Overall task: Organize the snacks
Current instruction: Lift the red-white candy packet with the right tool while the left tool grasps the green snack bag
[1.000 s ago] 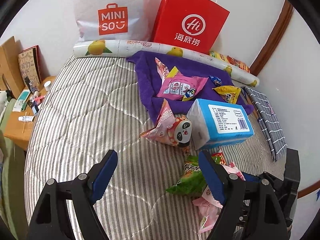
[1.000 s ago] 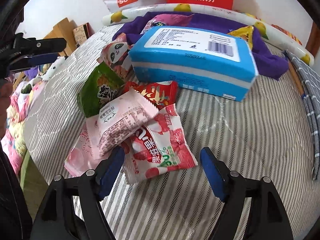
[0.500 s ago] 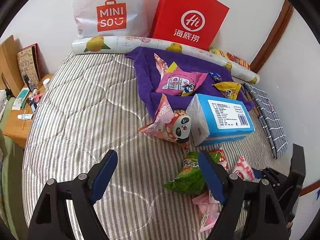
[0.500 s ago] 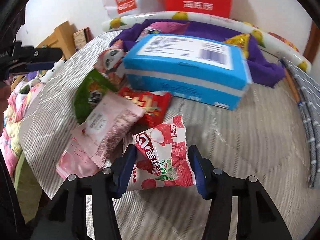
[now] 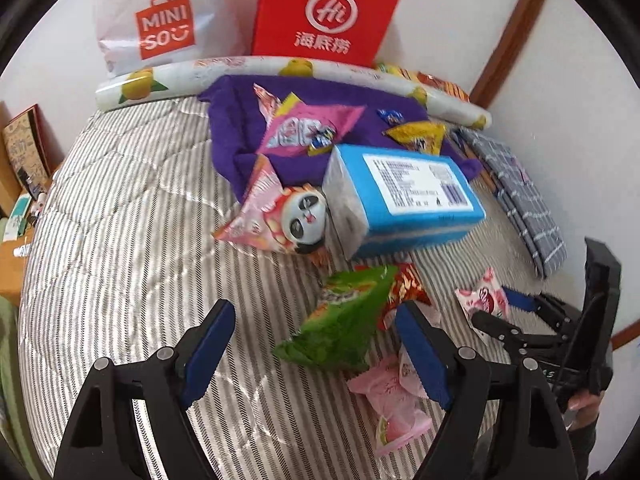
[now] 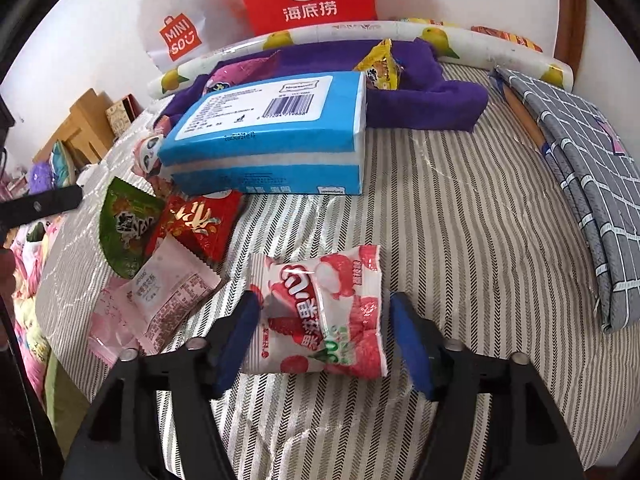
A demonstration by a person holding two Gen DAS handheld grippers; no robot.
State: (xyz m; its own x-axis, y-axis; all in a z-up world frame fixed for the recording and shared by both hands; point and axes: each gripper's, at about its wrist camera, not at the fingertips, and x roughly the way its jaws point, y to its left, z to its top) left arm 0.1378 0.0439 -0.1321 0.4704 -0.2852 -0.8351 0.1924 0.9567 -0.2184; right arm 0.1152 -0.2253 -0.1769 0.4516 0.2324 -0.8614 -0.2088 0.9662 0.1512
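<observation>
The right claw has just been opening; a crinkly red-and-white packet, shifted clear of the snack pile, is left between its jaws, apparently released, on the striped bed in front of the blue box. The left claw is held apart, empty.

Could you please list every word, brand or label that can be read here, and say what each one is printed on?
"MINI SO": white shopping bag against the wall.
"Hi" over "海底捞": red paper bag beside it.
"果滋果": lychee snack packet between the right gripper fingers; its smaller print is unreadable.
Barcode label on the blue tissue pack: too small to read.
Green, red and pink packets: print blurred.
</observation>
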